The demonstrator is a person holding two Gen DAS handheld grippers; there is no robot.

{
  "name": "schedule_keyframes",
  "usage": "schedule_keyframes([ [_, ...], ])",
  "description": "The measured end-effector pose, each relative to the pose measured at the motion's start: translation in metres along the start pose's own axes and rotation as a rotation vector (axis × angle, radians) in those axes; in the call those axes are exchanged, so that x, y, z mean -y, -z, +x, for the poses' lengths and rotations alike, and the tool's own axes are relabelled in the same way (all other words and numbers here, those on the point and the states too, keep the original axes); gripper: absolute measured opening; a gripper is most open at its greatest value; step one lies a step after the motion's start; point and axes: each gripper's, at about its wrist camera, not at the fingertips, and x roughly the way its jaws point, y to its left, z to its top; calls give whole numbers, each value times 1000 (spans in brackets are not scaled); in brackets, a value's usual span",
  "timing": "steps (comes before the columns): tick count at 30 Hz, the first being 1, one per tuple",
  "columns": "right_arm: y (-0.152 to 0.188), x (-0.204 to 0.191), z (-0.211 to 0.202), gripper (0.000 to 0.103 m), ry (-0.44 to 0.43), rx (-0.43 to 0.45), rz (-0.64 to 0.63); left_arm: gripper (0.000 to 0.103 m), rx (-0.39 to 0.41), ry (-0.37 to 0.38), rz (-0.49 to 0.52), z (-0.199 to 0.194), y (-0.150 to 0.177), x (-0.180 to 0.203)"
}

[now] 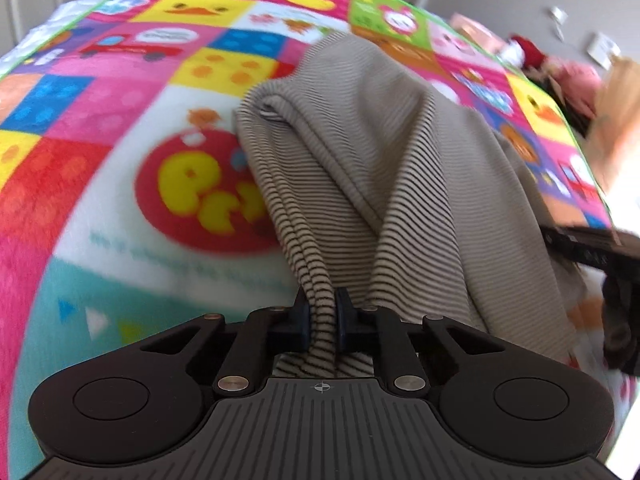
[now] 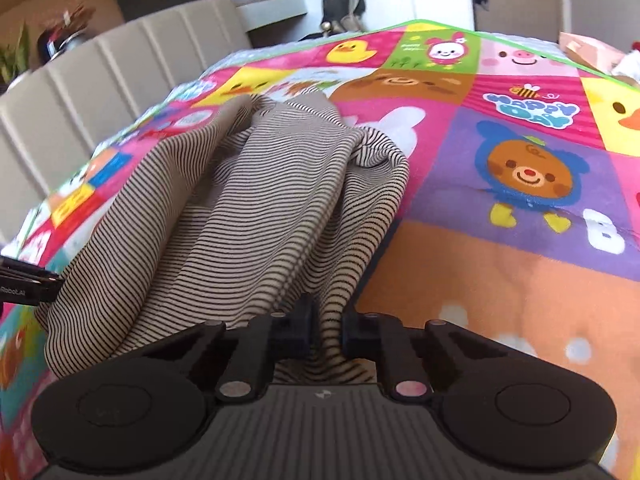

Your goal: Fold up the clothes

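We see a bright patchwork blanket (image 1: pixel 120 208) printed with cartoon ducks, bears and blocks, spread wide beneath everything. Over it hangs a beige garment with thin dark stripes (image 1: pixel 360 152), bunched in long folds, its long axis running from us down to the blanket. Our left gripper (image 1: pixel 322 314) pinches a gathered edge between nearly closed fingers, and our right gripper (image 2: pixel 328 330) clamps another edge the same way.
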Motion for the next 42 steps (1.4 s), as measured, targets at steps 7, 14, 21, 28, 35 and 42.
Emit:
schedule_keyframes([
  [7, 47, -5, -56, 13, -48, -99, -20, 15, -138, 112, 86, -34, 59, 19],
  [14, 66, 0, -94, 32, -26, -60, -13, 32, -124, 179, 91, -70, 65, 13],
  [21, 44, 11, -87, 85, 62, 117, 52, 98, 78, 297, 83, -96, 23, 42],
  [28, 51, 28, -48, 103, 179, 117, 244, 66, -51, 92, 263, -21, 30, 87],
  [35, 53, 27, -42, 103, 181, 50, 182, 20, 24, -72, 423, -38, 16, 70],
  [42, 52, 17, -34, 103, 226, 4, 113, 13, 226, -539, 354, -66, -43, -26],
])
